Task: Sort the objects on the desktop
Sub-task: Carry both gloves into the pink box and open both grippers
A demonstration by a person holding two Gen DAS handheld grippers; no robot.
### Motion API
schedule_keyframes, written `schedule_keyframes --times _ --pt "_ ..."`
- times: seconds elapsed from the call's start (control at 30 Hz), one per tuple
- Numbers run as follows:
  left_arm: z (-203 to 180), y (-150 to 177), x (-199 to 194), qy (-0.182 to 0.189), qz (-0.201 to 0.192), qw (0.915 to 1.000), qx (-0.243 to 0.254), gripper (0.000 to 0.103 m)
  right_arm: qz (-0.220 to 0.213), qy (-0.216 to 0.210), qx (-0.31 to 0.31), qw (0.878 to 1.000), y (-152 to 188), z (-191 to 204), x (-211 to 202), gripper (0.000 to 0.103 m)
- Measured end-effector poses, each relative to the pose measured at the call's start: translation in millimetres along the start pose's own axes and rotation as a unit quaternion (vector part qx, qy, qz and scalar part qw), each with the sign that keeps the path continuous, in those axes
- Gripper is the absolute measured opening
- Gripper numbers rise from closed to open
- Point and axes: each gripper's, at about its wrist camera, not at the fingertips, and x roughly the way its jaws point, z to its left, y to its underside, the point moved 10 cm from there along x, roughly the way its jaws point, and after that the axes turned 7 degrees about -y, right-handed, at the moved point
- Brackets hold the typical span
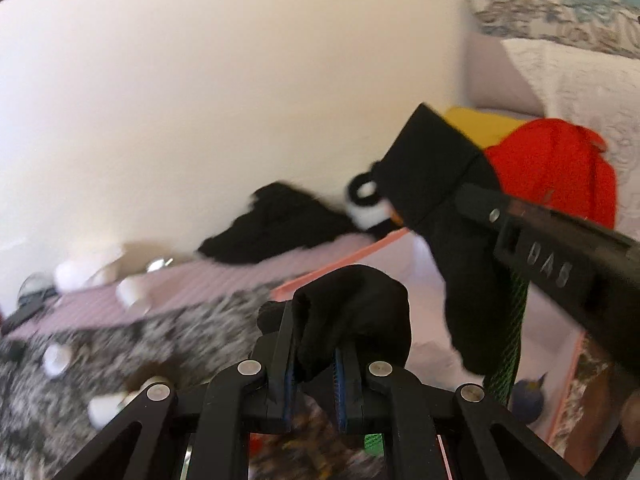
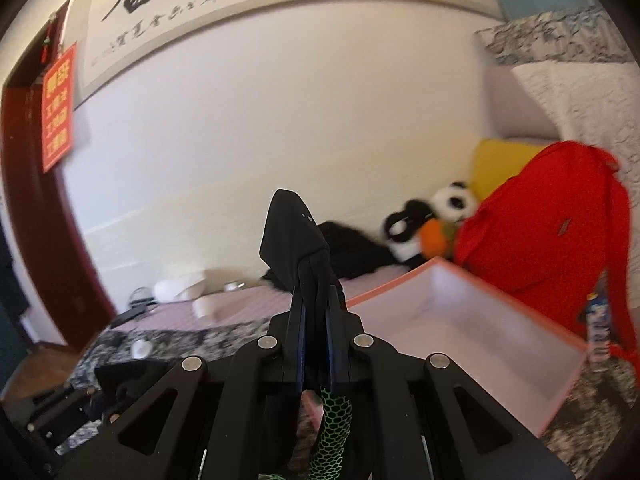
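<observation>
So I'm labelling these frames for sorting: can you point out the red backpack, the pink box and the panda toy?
red backpack (image 2: pixel 552 216), right wrist view, front panel.
pink box (image 2: pixel 460 312), right wrist view, bare inner wall.
panda toy (image 2: pixel 454 200), right wrist view, its white face.

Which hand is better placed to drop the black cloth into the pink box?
Probably right: its gripper faces the open pink box just ahead, while the left gripper trails beside it, both clamping the black cloth.

Matt black cloth (image 1: pixel 352 312), glossy pink box (image 2: pixel 472 320), red fabric backpack (image 2: pixel 552 232).
</observation>
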Motion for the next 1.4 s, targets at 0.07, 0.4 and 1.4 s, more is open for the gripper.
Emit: schedule_keyframes --times 0.07,0.4,1.4 --pt "-20.9 -12.4 3.8 0.01 -0.012 0.9999 0.007 0.009 -0.006 0.012 0.004 1.0 -4.5 -20.5 -7.4 0.008" --pt "-74.2 -29.8 13.7 0.055 -0.028 0.9981 0.01 0.009 0.0 0.049 0.04 0.998 0.0 -95.4 -6.2 0.008" --pt "-77.5 -9.2 42.9 -0.012 -0.005 0.9999 0.0 0.097 0.01 0.085 0.115 0.99 19.0 -133.5 7.4 0.07"
